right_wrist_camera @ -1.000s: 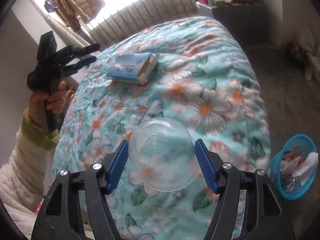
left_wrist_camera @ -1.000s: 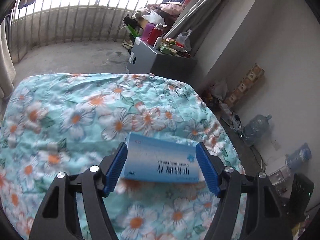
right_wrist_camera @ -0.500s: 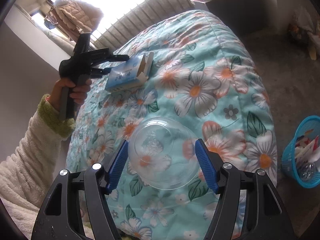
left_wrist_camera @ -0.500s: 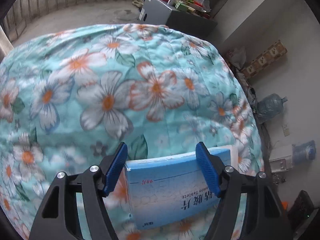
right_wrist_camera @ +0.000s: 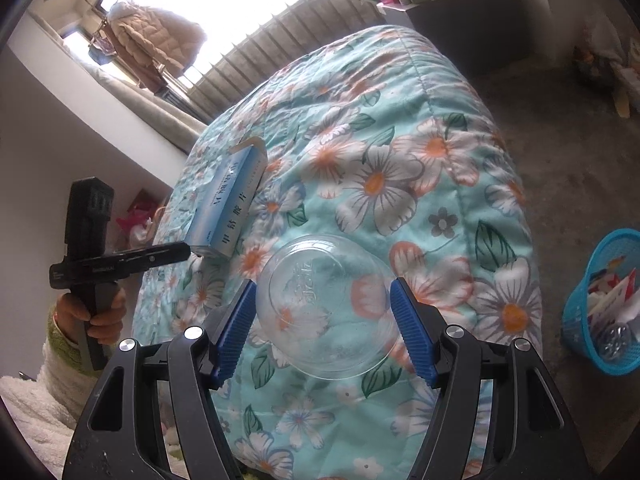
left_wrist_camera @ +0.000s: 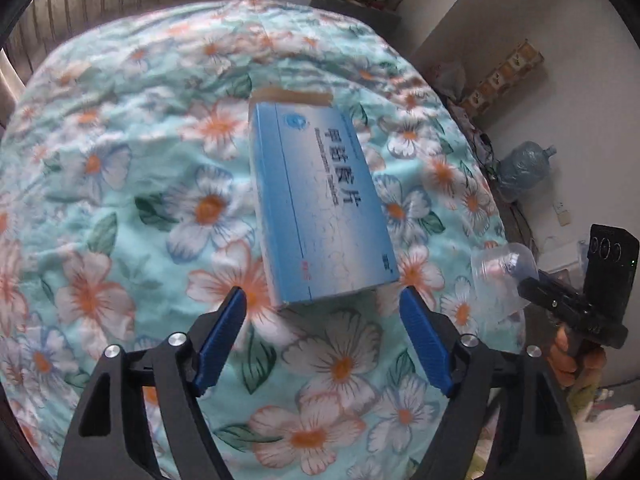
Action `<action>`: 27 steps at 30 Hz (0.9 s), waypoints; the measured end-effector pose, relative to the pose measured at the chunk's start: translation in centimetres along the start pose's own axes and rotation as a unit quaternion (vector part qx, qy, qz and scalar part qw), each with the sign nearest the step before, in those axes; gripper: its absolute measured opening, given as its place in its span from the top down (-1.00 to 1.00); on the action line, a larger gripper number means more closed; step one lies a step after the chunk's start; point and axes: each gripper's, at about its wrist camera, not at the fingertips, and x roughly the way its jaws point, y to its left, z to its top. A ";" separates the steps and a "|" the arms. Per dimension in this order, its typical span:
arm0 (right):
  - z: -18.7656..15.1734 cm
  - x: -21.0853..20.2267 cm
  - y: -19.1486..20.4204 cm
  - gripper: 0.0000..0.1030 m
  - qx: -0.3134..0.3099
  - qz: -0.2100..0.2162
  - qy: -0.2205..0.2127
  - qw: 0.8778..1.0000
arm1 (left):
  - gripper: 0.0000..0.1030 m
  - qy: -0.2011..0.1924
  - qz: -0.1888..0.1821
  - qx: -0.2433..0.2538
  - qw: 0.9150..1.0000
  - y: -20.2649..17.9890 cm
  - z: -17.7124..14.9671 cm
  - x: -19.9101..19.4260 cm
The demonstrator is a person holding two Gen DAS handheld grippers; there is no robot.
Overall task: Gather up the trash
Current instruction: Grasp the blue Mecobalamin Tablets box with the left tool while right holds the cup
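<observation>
A blue medicine box (left_wrist_camera: 320, 204) with an open flap lies on the flowered quilt (left_wrist_camera: 120, 208), lengthwise away from my left gripper (left_wrist_camera: 320, 296). Its near end sits just between the blue fingertips (left_wrist_camera: 224, 332), which do not touch it; the jaws are opening. My right gripper (right_wrist_camera: 324, 292) is shut on a clear plastic dome lid (right_wrist_camera: 320, 304), held a little above the quilt (right_wrist_camera: 420, 160). From the right wrist view the left gripper (right_wrist_camera: 176, 250) points at the box (right_wrist_camera: 228, 208). The right gripper with the lid (left_wrist_camera: 500, 272) shows at the quilt's right edge.
A blue plastic basket (right_wrist_camera: 576, 336) holding scraps stands on the floor, right of the bed. A grey cabinet (right_wrist_camera: 460, 20) with clutter on top is at the far end. A water jug (left_wrist_camera: 524, 168) and a cardboard strip (left_wrist_camera: 500, 76) stand by the wall.
My left gripper came in from the left and down onto the box, and its jaws now stand wider. The box has turned lengthwise. My right gripper keeps the lid, nearly still.
</observation>
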 end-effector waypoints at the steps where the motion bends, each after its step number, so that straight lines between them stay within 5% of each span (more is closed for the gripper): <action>1: 0.0 0.1 0.0 -0.25 -0.001 -0.004 0.000 1.000 | -0.66 -0.017 0.009 -0.002 1.000 0.1 0.5 -0.4; 4: -0.2 0.4 0.2 -0.25 0.001 -0.016 -0.006 1.000 | -0.78 -0.068 0.042 -0.018 0.997 -0.5 2.1 -0.3; 12: -0.1 0.8 0.9 -0.25 0.004 -0.041 -0.018 0.999 | -0.77 -0.072 0.090 -0.013 0.993 -2.3 3.4 4.0; 14: 0.0 0.9 1.3 -0.25 -0.002 -0.048 -0.021 0.999 | -0.64 -0.076 0.112 -0.007 0.991 -2.3 3.2 4.3; 16: -0.1 0.9 1.6 -0.24 -0.009 -0.054 -0.022 0.998 | -0.47 -0.081 0.112 -0.007 0.990 -2.2 2.9 4.3; 27: -0.2 0.6 2.3 -0.24 -0.032 -0.051 -0.005 0.998 | -0.44 -0.081 0.077 -0.006 0.994 -1.1 -0.9 1.3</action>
